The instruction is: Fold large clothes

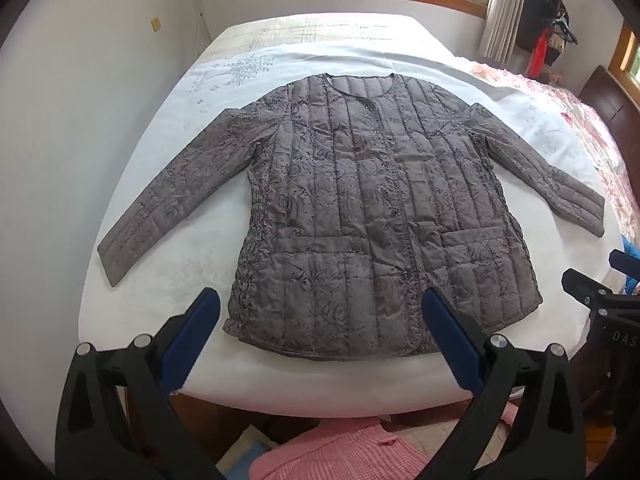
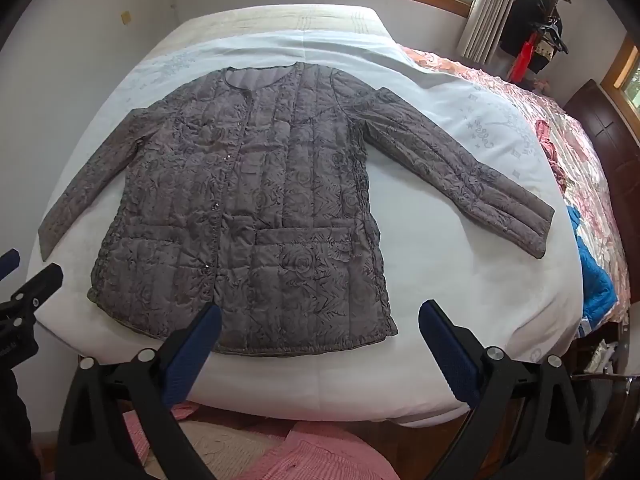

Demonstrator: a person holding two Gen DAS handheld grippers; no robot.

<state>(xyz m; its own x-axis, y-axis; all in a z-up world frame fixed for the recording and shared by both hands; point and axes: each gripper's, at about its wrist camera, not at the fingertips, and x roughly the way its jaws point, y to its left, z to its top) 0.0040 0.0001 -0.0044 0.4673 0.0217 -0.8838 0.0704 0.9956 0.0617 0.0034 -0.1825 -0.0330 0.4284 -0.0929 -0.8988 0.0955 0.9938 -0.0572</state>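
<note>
Jacket [image 1: 372, 208] lay flat, sleeves spread, hem at bed [image 1: 132, 312] near edge. Left gripper [image 1: 320, 316] and right gripper [image 2: 320, 320] both gaped wide, empty.

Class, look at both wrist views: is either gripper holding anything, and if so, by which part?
Nothing is held. The left gripper and the right gripper are both open above the near hem of the quilted jacket, which lies flat on the bed.

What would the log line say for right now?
grey quilted floral jacket flat, unfolded | white bed sheet | left gripper open | right gripper open
</note>
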